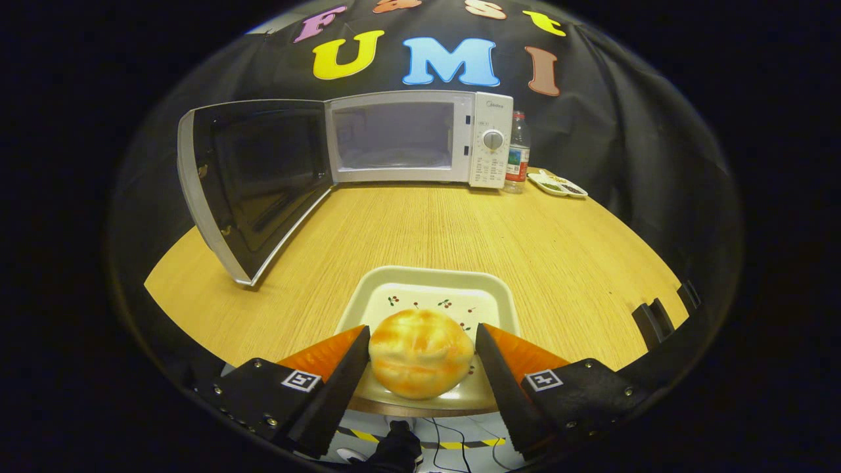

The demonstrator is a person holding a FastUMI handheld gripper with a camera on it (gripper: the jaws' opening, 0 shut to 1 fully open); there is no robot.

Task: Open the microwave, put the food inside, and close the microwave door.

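Wooden table (460, 230), bottle (518, 152) beside microwave (420, 138), jaws flanking bun (420, 353)

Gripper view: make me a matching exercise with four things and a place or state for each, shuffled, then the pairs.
1. bun
2. microwave door
3. water bottle
4. small tray

A. swung wide open
B. between the open fingers, on a plate
C. far table corner, beyond the bottle
D. upright beside the microwave's dial side

Pairs: 1-B, 2-A, 3-D, 4-C
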